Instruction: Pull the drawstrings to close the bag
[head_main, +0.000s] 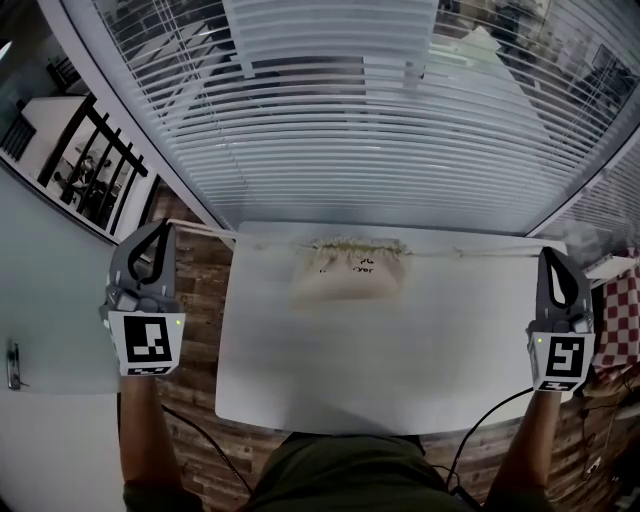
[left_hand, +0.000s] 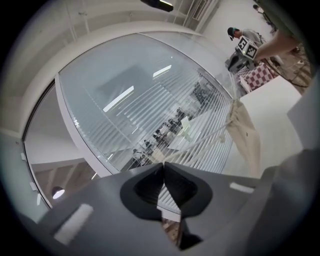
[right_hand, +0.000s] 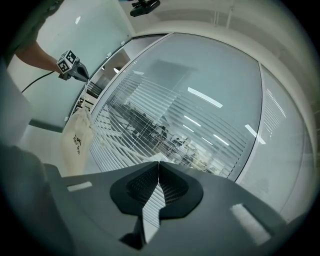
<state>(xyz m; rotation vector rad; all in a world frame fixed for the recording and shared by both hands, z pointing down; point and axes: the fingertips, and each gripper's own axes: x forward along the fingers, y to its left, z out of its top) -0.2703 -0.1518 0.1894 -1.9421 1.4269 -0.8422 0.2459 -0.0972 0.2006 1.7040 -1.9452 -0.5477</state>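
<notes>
A beige drawstring bag (head_main: 350, 270) lies at the far middle of the white table (head_main: 380, 350), its mouth gathered tight against the far edge. One thin drawstring (head_main: 205, 231) runs left from it to my left gripper (head_main: 160, 226), whose jaws are shut on it. The other drawstring (head_main: 480, 252) runs right to my right gripper (head_main: 553, 252), also shut on it. Both grippers are held beyond the table's side edges, far apart. In the left gripper view the bag (left_hand: 247, 132) hangs off the taut cord that leads to the closed left gripper (left_hand: 163, 164). The right gripper view shows the bag (right_hand: 76, 137) and the closed right gripper (right_hand: 158, 161).
A curved glass wall with venetian blinds (head_main: 360, 120) stands right behind the table. A red and white checked cloth (head_main: 620, 320) lies to the right. Brown wood floor (head_main: 200, 290) shows on the left, and a black cable (head_main: 480, 425) trails by the table's near edge.
</notes>
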